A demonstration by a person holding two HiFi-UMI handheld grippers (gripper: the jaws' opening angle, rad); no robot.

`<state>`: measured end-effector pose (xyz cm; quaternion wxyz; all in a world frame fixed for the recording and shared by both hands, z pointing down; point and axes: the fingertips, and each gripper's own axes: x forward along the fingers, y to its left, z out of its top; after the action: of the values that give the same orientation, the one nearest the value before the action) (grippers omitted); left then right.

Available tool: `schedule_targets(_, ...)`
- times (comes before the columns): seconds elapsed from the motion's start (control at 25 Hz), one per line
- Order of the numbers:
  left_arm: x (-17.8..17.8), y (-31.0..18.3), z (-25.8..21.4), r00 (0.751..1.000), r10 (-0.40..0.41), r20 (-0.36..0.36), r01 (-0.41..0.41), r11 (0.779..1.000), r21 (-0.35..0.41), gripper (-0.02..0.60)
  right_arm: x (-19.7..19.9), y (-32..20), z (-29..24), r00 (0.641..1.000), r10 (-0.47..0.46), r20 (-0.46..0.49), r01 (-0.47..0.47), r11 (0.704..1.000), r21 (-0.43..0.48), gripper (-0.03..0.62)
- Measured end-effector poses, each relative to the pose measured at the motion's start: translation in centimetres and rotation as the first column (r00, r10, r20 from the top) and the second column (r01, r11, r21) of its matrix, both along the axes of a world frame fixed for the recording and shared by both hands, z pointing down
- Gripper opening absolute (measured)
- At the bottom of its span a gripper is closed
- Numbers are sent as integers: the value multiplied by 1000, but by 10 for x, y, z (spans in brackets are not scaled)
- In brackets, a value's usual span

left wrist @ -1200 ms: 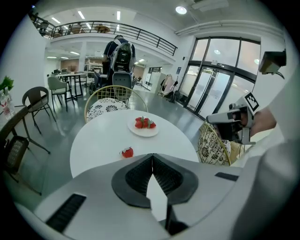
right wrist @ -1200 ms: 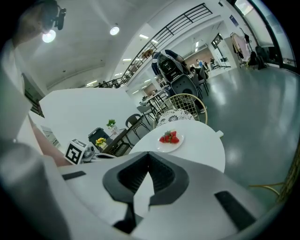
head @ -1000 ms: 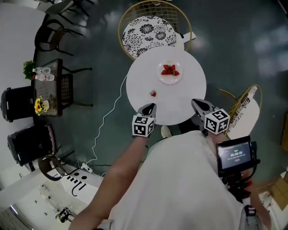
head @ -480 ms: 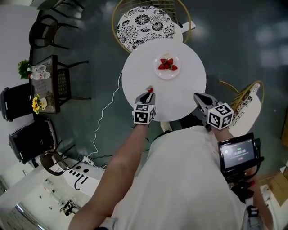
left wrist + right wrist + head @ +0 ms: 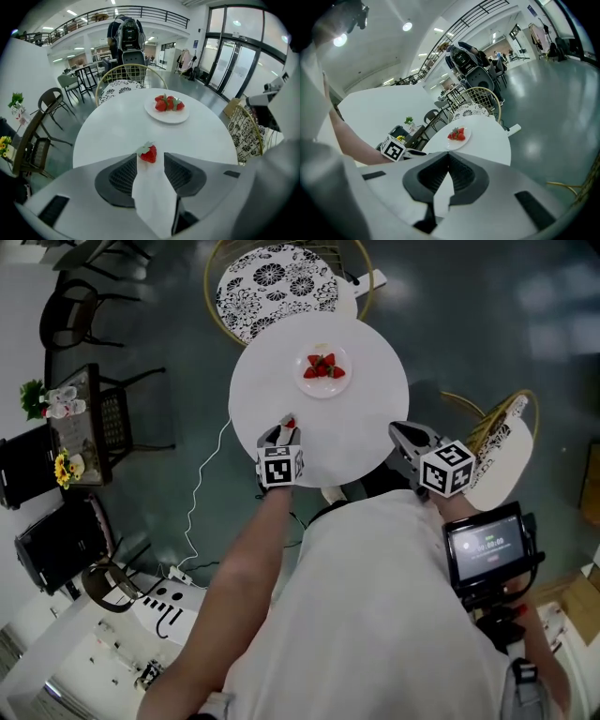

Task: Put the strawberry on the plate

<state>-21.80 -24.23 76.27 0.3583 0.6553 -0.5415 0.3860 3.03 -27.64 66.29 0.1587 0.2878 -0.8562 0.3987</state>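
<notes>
A round white table (image 5: 366,427) carries a white plate (image 5: 323,393) with three strawberries on its far side. One loose strawberry (image 5: 290,423) with a green leaf lies on the table's near left part. My left gripper (image 5: 283,427) points steeply down at it. Its jaws have just been opening and now stand open, and the strawberry (image 5: 148,153) sits between the fingertips without being pressed. My right gripper (image 5: 398,432) hovers at the table's near right edge, shut and empty. The right gripper view shows the plate (image 5: 451,142) farther ahead.
A wire chair with a patterned cushion (image 5: 272,277) stands behind the table, and a second chair (image 5: 502,451) is at the right. A dark side table with flowers (image 5: 75,427) is at the far left. A white cable (image 5: 202,493) trails on the floor.
My left gripper has moved forward and down to the loose strawberry, and its jaws have opened around it. The right gripper has come a little closer to the table edge.
</notes>
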Motion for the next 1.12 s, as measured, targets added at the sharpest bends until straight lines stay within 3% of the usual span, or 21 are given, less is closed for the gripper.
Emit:
schedule_targets(0.48,-12,0,10,997,-77,21,78,997,-25,163,4,1,3,1000,-4,-11,4,1000,-6,5)
schedule_targets(1.12,-17,-5,5,999,-51,6,51,999,4,121,8,-1,5,1000,10,-14,-10,1000,-8,5)
